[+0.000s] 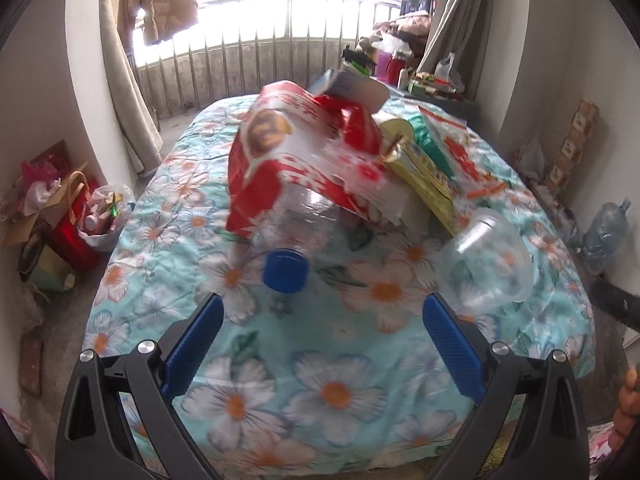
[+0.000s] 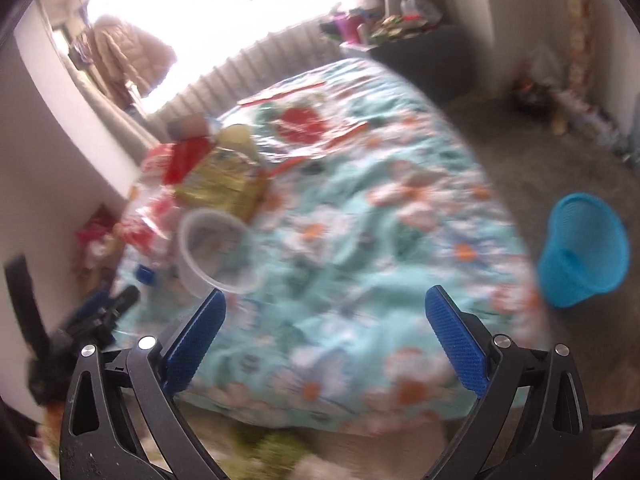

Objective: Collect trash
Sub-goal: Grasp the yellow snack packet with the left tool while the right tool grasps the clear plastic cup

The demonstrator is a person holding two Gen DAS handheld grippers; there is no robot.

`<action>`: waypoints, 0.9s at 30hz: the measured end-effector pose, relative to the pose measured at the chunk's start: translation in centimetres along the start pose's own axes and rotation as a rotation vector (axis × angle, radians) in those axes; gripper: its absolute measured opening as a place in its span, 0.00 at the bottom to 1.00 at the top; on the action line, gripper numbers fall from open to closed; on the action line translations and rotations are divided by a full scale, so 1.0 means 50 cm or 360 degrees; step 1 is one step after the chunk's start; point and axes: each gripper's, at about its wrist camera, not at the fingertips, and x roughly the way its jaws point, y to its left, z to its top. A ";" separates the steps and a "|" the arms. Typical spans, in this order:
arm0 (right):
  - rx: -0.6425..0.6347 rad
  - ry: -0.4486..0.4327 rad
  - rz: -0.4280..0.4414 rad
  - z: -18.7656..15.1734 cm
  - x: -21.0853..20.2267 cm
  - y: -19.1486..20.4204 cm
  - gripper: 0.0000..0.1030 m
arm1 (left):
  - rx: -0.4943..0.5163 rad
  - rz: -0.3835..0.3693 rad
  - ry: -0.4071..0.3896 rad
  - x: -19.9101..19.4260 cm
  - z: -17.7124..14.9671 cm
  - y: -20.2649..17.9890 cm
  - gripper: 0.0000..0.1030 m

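Left tongs (image 1: 320,312) spread wide, nothing between the blue pads (image 1: 192,344); right tongs (image 2: 324,312) likewise gaping and empty.

Just ahead of the left tongs, slightly toward the left pad: a clear plastic bottle (image 1: 298,216) on its side on the bed (image 1: 320,380), blue cap (image 1: 286,271) pointing back at the tongs. Probably empty, so light, springy, slick and apt to roll; best taken across the neck just behind the cap, or squeezed across the body. Draped over its far end, a red and white wrapper (image 1: 280,148), soft and crinkly, likely to slide off.

Ahead and right, just beyond the right pad: a clear plastic cup (image 1: 490,258) on its side, thin-walled, easily crushed; best pinched at the rim. Beyond it, a yellow packet (image 1: 430,178), flat and limp.

From the right tongs, blurred: the same cup (image 2: 218,252) ahead-left near the left pad; a blue bin (image 2: 582,250) on the floor far right, well apart from the litter.
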 end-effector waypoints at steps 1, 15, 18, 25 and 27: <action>0.0070 0.0047 0.0096 0.011 0.021 -0.002 0.86 | -0.0031 -0.0057 -0.0015 0.000 -0.001 0.019 0.95; 0.0606 0.0458 0.0594 0.027 0.178 -0.034 0.55 | -0.0442 -0.0543 -0.0028 0.038 0.011 0.122 0.95; 0.0613 0.0474 0.0605 0.036 0.190 -0.033 0.46 | -0.0396 -0.0654 -0.0082 0.035 0.021 0.119 0.95; 0.0576 0.0492 0.0582 0.037 0.212 -0.035 0.31 | -0.0168 -0.0817 -0.0254 -0.007 0.044 0.064 0.83; 0.0569 0.0497 0.0588 0.038 0.216 -0.038 0.29 | -0.0134 -0.0839 -0.0266 -0.012 0.055 0.051 0.77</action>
